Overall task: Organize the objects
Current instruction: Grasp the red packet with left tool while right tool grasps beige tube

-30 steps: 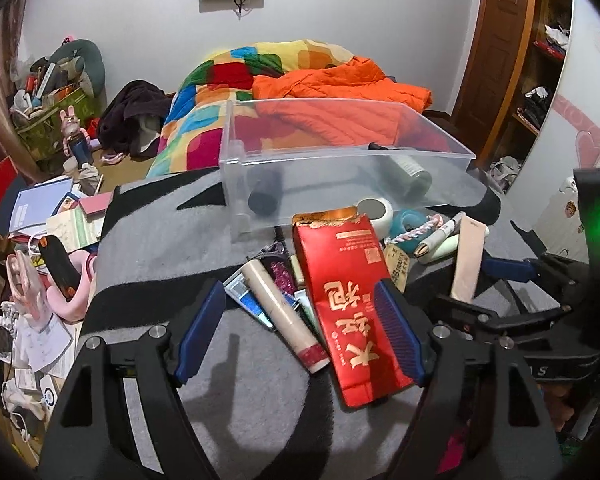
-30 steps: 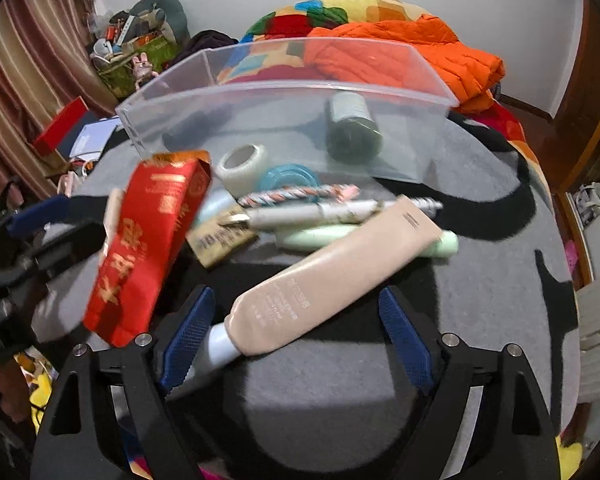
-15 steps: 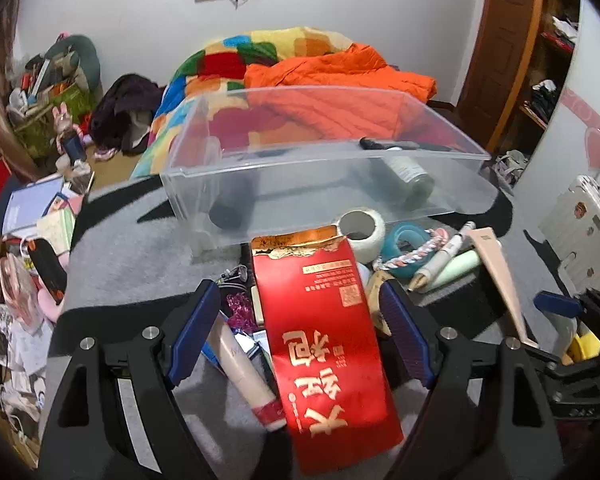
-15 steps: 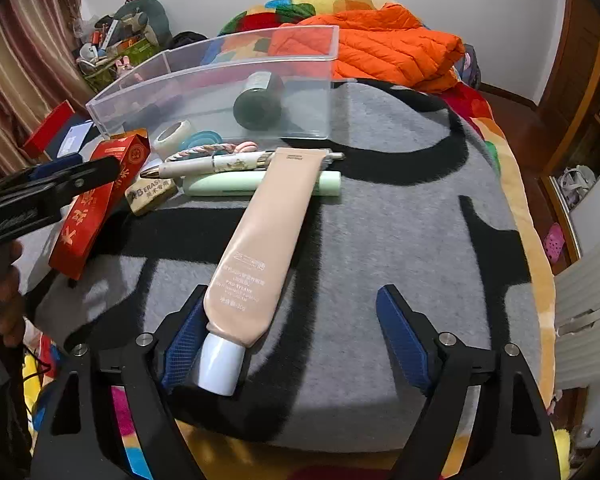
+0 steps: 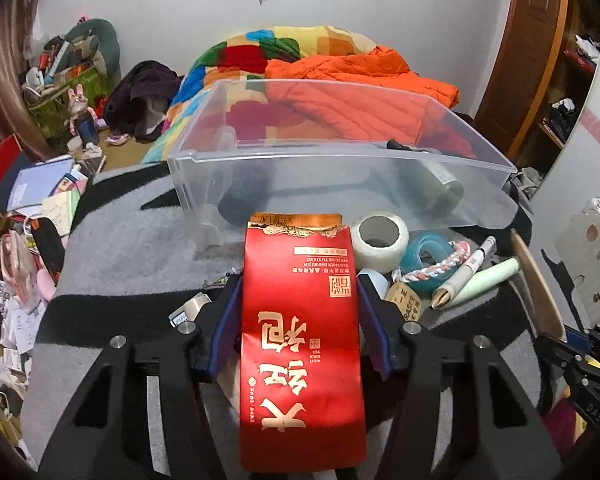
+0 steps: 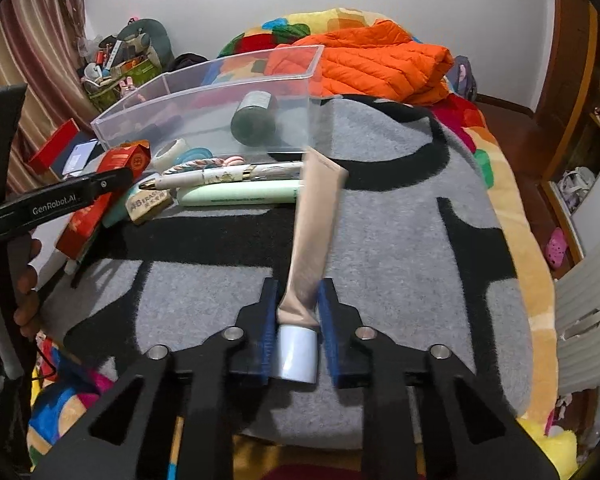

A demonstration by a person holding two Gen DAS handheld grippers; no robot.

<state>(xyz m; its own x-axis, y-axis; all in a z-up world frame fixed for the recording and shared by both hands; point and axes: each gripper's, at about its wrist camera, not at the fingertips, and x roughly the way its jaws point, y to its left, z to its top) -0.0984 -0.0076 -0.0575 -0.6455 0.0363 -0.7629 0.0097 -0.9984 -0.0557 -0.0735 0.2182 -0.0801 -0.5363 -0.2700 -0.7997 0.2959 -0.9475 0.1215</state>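
- On the left, closing the jaws of the left gripper (image 5: 299, 300) around the red packet (image 5: 300, 360), having stood wide of it a second ago; now pressing the blue pads against both long edges.
- Lying between those jaws, lengthwise, with its torn top pointing at the clear bin (image 5: 340, 155) just beyond, on the grey blanket (image 5: 140, 272).
- Judging this as a grip just forming, so readying the packet for a lift into the bin rather than carrying it yet.
- Further right, leaving the tape roll (image 5: 376, 240), the pen (image 5: 464, 276) and the green tube (image 5: 488, 280) untouched beside the bin's front wall; sitting inside already, a dark bottle (image 5: 440, 184).
- On the right, closing the jaws of the right gripper (image 6: 299, 296) on the beige tube (image 6: 314, 220) just above its white cap (image 6: 296, 354), after hanging open around it half a second back.
- Squeezing the soft body there, with the far end pointing toward the bin's corner.
- Meaning two items being taken at once, both near the bin and neither inside it yet.
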